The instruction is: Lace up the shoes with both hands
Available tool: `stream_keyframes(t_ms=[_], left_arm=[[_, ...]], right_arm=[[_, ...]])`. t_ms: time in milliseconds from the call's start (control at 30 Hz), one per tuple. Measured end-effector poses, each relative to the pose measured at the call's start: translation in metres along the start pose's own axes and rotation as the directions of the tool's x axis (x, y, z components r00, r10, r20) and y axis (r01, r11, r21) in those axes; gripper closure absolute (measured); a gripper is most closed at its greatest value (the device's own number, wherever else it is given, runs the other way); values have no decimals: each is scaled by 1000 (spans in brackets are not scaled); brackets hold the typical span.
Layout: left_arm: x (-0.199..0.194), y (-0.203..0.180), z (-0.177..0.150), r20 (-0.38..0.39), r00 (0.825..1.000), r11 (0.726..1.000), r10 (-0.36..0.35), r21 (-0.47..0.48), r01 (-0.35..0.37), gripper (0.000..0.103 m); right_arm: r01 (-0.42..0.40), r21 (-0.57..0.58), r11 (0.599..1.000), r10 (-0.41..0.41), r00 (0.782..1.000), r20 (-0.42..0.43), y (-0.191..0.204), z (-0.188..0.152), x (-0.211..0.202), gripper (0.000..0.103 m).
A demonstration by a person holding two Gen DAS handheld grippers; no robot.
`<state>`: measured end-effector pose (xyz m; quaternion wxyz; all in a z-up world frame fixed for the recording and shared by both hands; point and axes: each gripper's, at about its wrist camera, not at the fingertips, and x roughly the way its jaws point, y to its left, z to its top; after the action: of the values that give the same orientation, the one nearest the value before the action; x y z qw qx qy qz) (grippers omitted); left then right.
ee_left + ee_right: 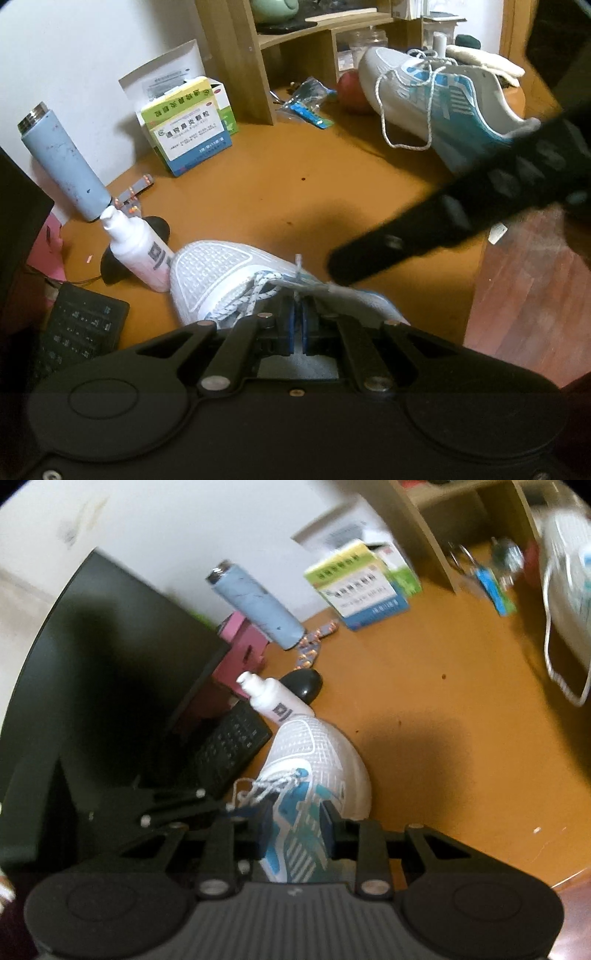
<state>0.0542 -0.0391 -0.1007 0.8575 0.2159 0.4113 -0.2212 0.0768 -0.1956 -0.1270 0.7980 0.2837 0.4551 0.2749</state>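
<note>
Blue-padded fingers (pixel 297 314) of the left gripper (pixel 297 295) sit pressed together at the near shoe's (pixel 221 273) throat, pinching a white lace end (pixel 297 266) that stands up just beyond them. That shoe lies on the orange bench (pixel 295 192), toe pointing away from both cameras, long axis running along the left gripper's line. In the right wrist view, the right gripper (pixel 295 819) straddles the shoe's blue-striped side with its fingers apart, nothing clamped. It approaches from the right, so the upright lace end is probably its target. A second shoe (pixel 443 96) rests well apart, near the shelf (pixel 295 40).
</note>
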Motion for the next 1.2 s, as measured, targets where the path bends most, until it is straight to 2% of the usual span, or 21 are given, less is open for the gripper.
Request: stream_keyframes(t_ms=[367,433,467,500,600,633,667,700,733,867,933,1000,1200], left_arm=[[1,-1,1,-3,1000,1000,7,-6,-7,102],[1,-2,1,-5,1000,1000,11,-8,-11,102],[1,-2,1,-5,1000,1000,14,-14,-14,102],[1,-2,0,-6,1000,1000,17,-19,-17,102],[0,-2,-1,-4,1000,999,24,-29,-24,100],[-2,-3,-1,-1,999,999,33,-29,-33,96],[-3,-3,-1,2,999,999,38,-29,-38,92],[-7,-4,-2,9,999,998,47,-30,-47,83],[-11,-4,-3,16,998,998,56,-31,-55,81],[-26,-6,-10,28,997,996,75,-44,-74,80],[-32,-9,-13,31,996,996,81,-46,-79,75],[-36,-10,-17,30,996,995,86,-46,-85,72],[-41,-16,-26,19,996,995,88,-49,-87,70]], right_arm=[[-29,125,992,32,999,-23,-14,13,31,82],[-44,143,989,48,999,-26,-16,13,33,89],[-53,145,988,57,998,-25,-16,13,34,97],[-59,141,988,62,998,-23,-15,13,35,100],[-71,136,988,74,997,-16,-14,13,33,100],[-73,141,987,76,997,-13,-15,13,32,100],[-75,148,986,76,997,-4,-16,12,29,101],[-74,150,986,74,997,7,-16,12,25,101],[-73,149,986,71,997,15,-17,12,21,101],[-65,148,987,54,996,75,-22,15,-2,101],[-61,154,986,43,992,119,-26,19,-18,101],[-52,156,986,26,985,168,-31,23,-35,101],[-25,183,983,-31,953,300,-53,31,-95,101]])
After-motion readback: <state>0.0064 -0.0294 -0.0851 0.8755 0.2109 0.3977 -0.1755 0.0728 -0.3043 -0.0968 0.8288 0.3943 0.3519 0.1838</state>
